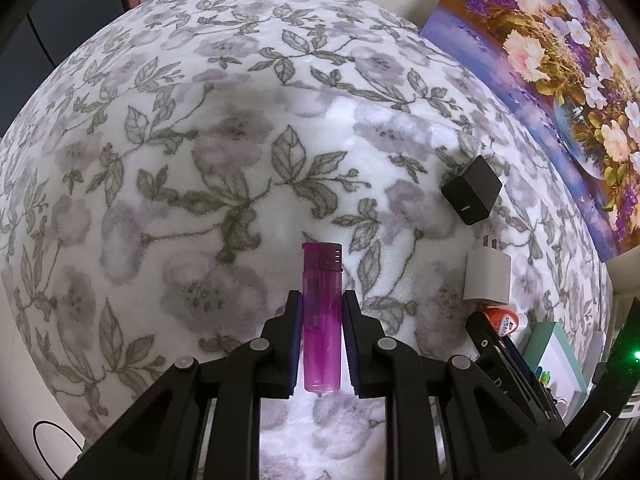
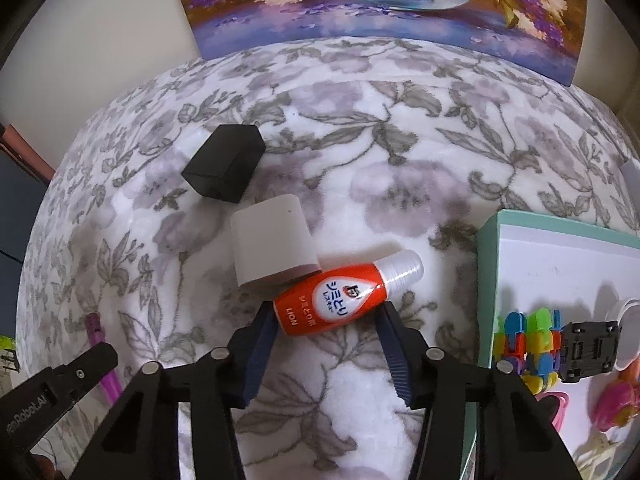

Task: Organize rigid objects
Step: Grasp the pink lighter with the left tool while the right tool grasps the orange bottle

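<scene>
Floral fleece blanket (image 2: 420,152) covers the surface, with a flower painting (image 2: 384,12) behind. Taking the white rounded plastic charger block (image 2: 274,248) as landmark: well to its left, the left gripper (image 1: 320,316) has its jaws narrow, clamped on a translucent purple plastic lighter (image 1: 321,316). Just right of the block and touching it lies an orange plastic tube with a white cap (image 2: 344,294), between the half-open jaws of the right gripper (image 2: 326,320); whether the pads touch it I cannot tell. Judged step: grasping the tube. Next it likely needs a firm squeeze, then carrying to the mint-rimmed white tray (image 2: 486,248) further right.
</scene>
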`<state>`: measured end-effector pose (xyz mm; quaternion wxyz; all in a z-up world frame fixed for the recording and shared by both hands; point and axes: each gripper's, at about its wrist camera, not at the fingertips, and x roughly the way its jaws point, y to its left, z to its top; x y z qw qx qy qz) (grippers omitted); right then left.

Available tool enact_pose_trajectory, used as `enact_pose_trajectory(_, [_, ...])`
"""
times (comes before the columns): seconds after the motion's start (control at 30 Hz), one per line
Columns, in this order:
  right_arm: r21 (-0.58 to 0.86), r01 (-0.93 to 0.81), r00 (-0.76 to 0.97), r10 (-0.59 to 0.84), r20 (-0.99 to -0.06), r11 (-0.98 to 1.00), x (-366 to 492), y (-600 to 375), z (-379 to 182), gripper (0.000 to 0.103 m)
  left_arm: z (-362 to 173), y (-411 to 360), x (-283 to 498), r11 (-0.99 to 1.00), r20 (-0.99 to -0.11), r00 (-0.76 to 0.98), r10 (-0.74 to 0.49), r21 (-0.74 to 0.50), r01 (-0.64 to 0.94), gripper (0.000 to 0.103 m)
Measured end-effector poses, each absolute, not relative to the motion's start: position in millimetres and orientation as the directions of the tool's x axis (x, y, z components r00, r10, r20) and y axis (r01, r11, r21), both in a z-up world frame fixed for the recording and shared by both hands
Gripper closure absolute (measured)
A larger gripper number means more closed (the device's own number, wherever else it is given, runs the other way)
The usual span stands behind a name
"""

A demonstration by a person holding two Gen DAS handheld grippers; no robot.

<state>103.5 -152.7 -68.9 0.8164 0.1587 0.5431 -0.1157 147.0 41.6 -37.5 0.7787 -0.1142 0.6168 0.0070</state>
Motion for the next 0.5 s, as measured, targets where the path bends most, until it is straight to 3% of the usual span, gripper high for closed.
enact_pose_trajectory(0.27, [0.223,0.357,0.389,0.073,-0.918,0.907,101,-167,-66,0.049,-37,42,146,0.972,-0.961,0.244,-0.132,-0.173,-0.159,0.083])
enact_pose_trajectory(0.37, [0.236,0.345,0.39,0.09,-0.916,0.908,102,-170,-63,0.039,-36,42,147,0.97,-0.959,0.245,-0.139,-0.182,-0.161,0.083])
enact_pose_trajectory(0.5, [0.239,0.308,0.372,0.114,-0.921,0.921,104,-169,-63,0.038,-37,42,147,0.969,-0.959,0.241,-0.149,-0.19,-0.156,0.083])
